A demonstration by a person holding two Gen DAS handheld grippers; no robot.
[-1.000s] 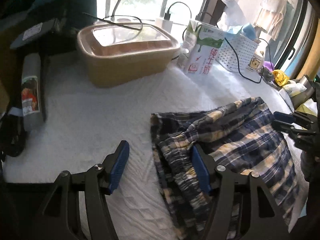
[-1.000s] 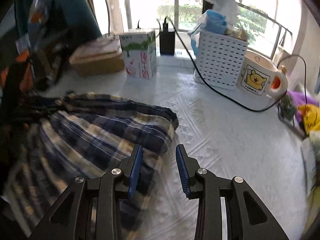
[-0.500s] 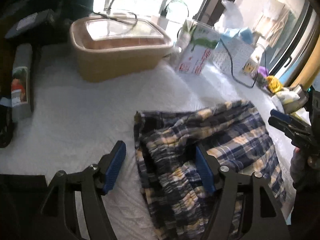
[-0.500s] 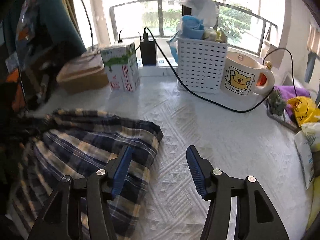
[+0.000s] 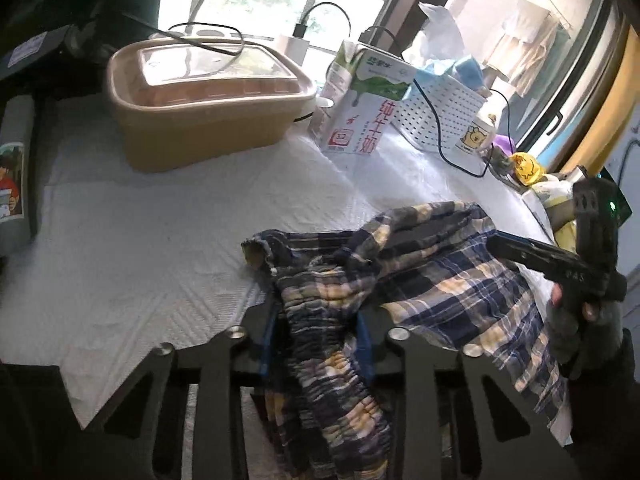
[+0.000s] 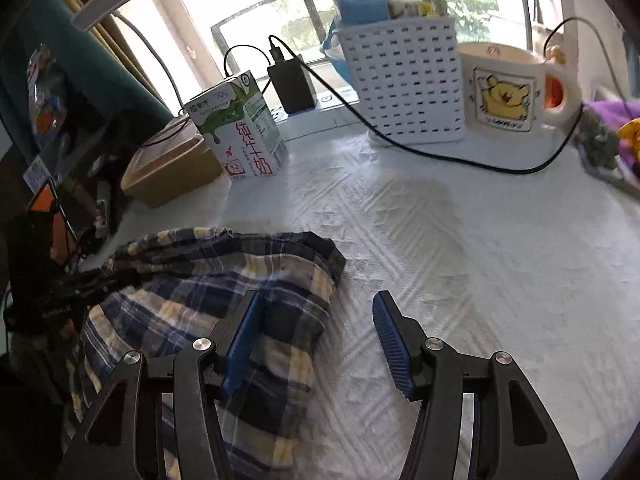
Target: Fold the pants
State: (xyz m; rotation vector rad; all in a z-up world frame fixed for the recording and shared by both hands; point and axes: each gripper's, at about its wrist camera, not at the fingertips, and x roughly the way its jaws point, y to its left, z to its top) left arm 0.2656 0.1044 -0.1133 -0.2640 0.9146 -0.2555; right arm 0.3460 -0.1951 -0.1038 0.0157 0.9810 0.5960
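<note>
Plaid fabric: navy, white and yellow checked pants (image 5: 420,280), lying crumpled on the white textured table cover (image 5: 160,240), toward its near edge.
Waistband: the gathered elastic band (image 5: 332,344) runs between the left tool's fingers.
Left gripper (image 5: 318,334): the jaws have just been closing; the blue pads now pinch the waistband, fabric bunched between them.
Right gripper (image 6: 316,338): fingers spread, nothing clamped. The left blue pad (image 6: 244,336) sits over the hem end of the pants; the right pad (image 6: 390,344) stands over bare table cover. The cloth edge lies between them, not pressed.
Person: a gloved hand (image 5: 576,320) holds the right tool at the far side of the pants.
Behind the pants: a tan lidded food container (image 5: 208,100), a green-and-white milk carton (image 6: 240,132), a white perforated basket (image 6: 404,80) and a cream mug with a yellow bear (image 6: 508,92), all well apart from the garment.
Cable: a black cord (image 6: 440,156) runs across the cover in front of the basket and mug.
</note>
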